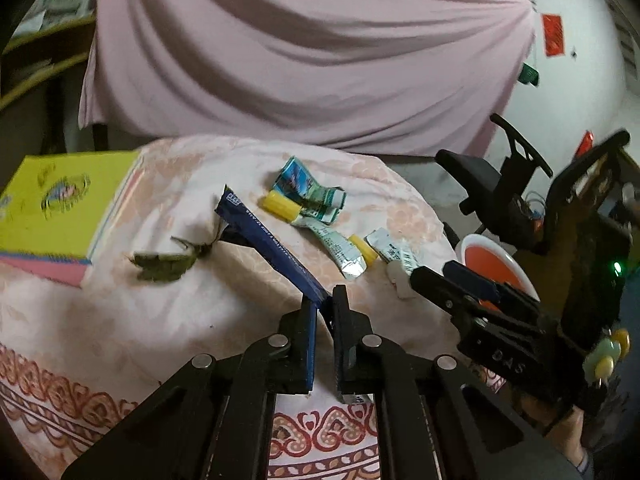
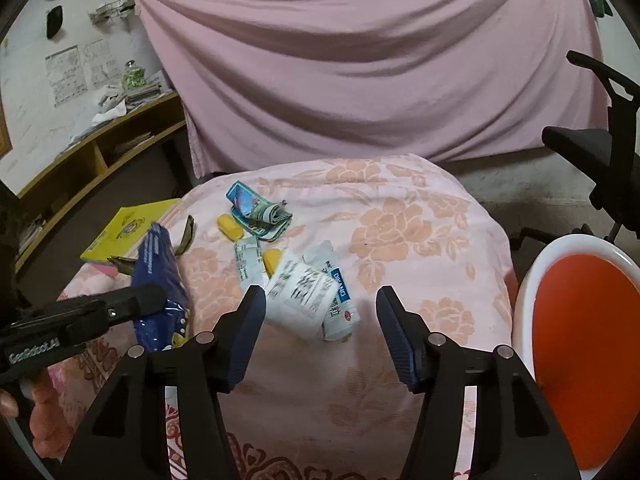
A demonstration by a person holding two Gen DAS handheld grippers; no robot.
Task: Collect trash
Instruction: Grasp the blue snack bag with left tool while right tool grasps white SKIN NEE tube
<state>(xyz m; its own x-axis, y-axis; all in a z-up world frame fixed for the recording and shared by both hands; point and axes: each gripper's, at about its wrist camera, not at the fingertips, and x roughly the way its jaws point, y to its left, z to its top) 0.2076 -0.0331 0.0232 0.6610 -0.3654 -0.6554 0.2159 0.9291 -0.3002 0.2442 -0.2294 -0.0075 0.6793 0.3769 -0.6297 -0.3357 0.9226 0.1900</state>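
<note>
Left wrist view alone shows the pinch: left claw (image 1: 325, 304) clamped on the near end of a glossy dark-blue wrapper (image 1: 264, 236), which slants toward 11 o'clock over the floral cloth of the tabletop (image 1: 120, 320). Right wrist view alone shows the crumpled white sachet (image 2: 310, 300) lying between the parted fingers of the right claw (image 2: 320, 300), untouched. Orange bowl with white rim (image 2: 524, 300) at 3 o'clock. Yellow book (image 1: 60, 208) at 9 o'clock; limp green leaf (image 1: 164, 264) beside it. Both claws tilt downward.
</note>
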